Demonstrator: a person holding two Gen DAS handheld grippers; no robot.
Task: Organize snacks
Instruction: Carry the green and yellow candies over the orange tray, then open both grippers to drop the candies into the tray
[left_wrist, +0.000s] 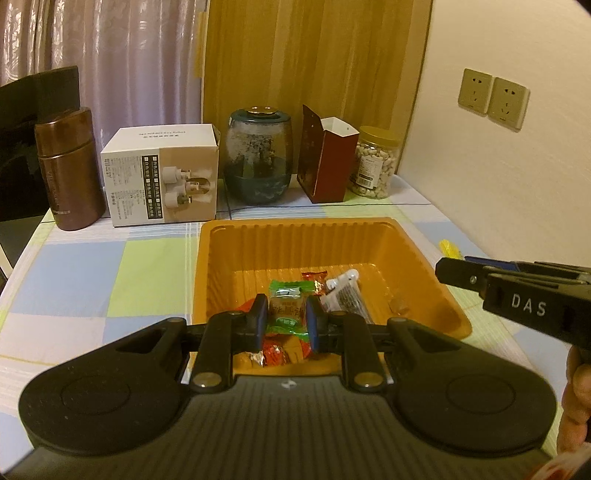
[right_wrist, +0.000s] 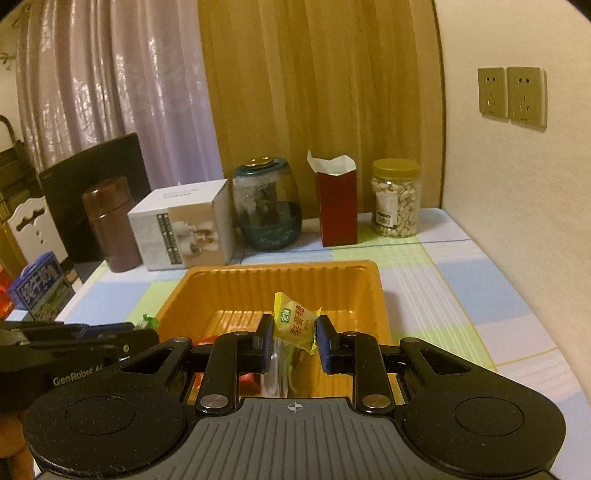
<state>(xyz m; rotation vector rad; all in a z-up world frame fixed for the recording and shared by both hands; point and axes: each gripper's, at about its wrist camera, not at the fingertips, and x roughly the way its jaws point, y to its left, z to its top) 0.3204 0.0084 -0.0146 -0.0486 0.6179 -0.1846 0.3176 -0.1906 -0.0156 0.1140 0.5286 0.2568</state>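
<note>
An orange plastic tray (left_wrist: 221, 266) sits on the checked tablecloth; it also shows in the right wrist view (right_wrist: 207, 291). In it lie red-wrapped snacks (left_wrist: 284, 352) and a white packet (left_wrist: 345, 295). My left gripper (left_wrist: 285, 321) is shut on a green-wrapped candy (left_wrist: 286, 308) just above the tray's near part. My right gripper (right_wrist: 293, 338) is shut on a yellow-wrapped candy (right_wrist: 295, 323) over the tray; it enters the left wrist view from the right (left_wrist: 461, 275). The left gripper shows at the left in the right wrist view (right_wrist: 110, 332).
Along the back stand a brown canister (left_wrist: 68, 170), a white box (left_wrist: 160, 175), a dark glass jar (left_wrist: 258, 158), an open red carton (left_wrist: 325, 158) and a jar of nuts (left_wrist: 376, 162). A wall is at the right. A blue carton (right_wrist: 38, 291) stands at far left.
</note>
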